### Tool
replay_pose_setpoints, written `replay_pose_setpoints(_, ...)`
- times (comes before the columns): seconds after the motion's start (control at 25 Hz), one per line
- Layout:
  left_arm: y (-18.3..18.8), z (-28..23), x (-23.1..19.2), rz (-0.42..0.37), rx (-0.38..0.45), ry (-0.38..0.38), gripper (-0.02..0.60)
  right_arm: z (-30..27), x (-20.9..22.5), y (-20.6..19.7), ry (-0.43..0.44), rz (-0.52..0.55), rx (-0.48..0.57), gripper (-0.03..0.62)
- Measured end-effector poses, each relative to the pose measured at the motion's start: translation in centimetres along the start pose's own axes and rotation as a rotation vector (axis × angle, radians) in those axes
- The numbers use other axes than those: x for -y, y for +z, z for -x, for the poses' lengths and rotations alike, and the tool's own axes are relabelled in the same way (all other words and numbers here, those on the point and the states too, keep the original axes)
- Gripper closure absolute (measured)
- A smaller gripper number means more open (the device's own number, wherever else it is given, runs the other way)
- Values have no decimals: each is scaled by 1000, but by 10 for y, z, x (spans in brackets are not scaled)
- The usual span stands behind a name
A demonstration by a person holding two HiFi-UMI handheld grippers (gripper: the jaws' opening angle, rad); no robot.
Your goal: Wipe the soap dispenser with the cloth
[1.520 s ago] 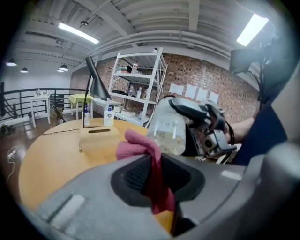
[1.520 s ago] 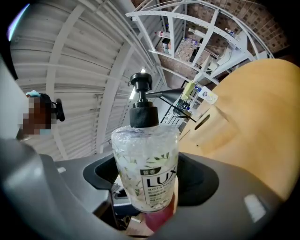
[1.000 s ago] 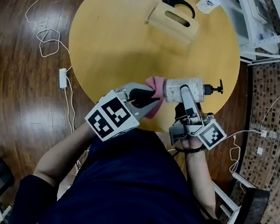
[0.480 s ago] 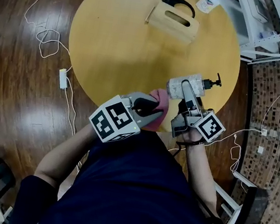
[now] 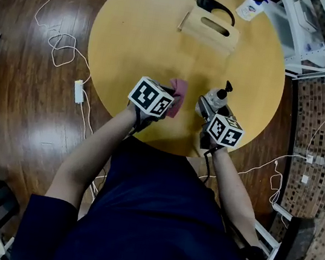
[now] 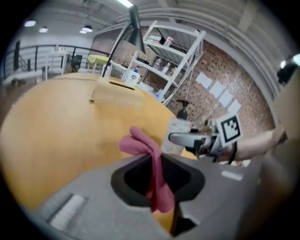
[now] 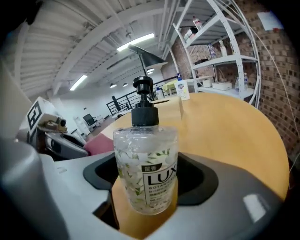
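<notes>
Far left, dark wooden plank floor with a white power strip and a looped white cable just off the edge of the round yellow wooden table. Left gripper is over the table's near edge, left of centre, jaws nearly closed and pinching the pink fabric cloth. In the left gripper view the cloth runs down through the narrow gap of the left gripper: a folded lump sticks out ahead of the jaws and a tail hangs below them. A bare strip of table separates the cloth from the clear plastic soap dispenser with black pump head, so near but not touching. Right gripper is clamped round the dispenser's lower body, jaws held part-open by the bottle's width. In the right gripper view the dispenser stands upright between the pads of the right gripper, white flower print and label facing the camera. Base is down at table level, contact with the top not confirmable. Far side of the table: light wooden tissue box, black lamp base, small white bottle. Far right, white metal shelving.
</notes>
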State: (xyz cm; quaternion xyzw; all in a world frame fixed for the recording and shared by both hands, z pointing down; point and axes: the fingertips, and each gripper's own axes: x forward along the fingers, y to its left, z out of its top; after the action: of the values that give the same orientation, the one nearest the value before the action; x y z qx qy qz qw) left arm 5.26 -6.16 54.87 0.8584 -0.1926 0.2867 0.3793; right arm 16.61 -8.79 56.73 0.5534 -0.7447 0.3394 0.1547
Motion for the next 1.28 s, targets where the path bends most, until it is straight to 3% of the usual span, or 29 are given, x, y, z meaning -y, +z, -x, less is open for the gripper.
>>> replay_pose_setpoints(0.08, -9, -13, -10, 170, 3, -81, 518, -5, 0, -6, -34, 68, 33, 232)
replay_pose_setpoints(0.16, -35, -25, -31, 359, -48, -95, 518, -5, 0, -18, -55, 141, 42, 231)
replay_pose_setpoints(0.24, -56, -28, -48, 467, -86, -88, 518, -1, 0, -30, -76, 202, 49, 230)
replay_pose_setpoints(0.44, -88, -14, -64, 471, -151, -55, 508, 14, -2, -52, -123, 290, 36, 229)
replay_pose_setpoints(0.6, -87, -14, -62, 479, -134, -63, 491, 14, 0, -55, -149, 267, 9, 226)
replay_pose_setpoints(0.76, -77, -8, -49, 436, -69, -102, 381, 29, 1, -62, -163, 158, -4, 187)
replay_pose_setpoints(0.84, -69, 8, -44, 376, -6, -95, 367, 45, 1, -68, -186, 102, -9, 187)
replay_pose_setpoints(0.92, -55, 33, -51, 289, 100, -11, 369, 62, 1, -75, -211, 43, -10, 187)
replay_pose_setpoints(1.0, -42, 60, -59, 172, 219, 130, 439, 82, 4, -85, -229, -24, -3, 194)
replay_pose_setpoints(1.08, -39, 79, -57, 52, 283, 231, 497, 102, 8, -95, -239, -69, 7, 239)
replay_pose_setpoints(1.16, -42, 90, -43, -44, 306, 272, 533, 117, 9, -102, -226, -95, 17, 290)
replay_pose_setpoints(1.28, -49, 104, 2, -144, 349, 270, 565, 135, -4, -103, -129, -149, 53, 473)
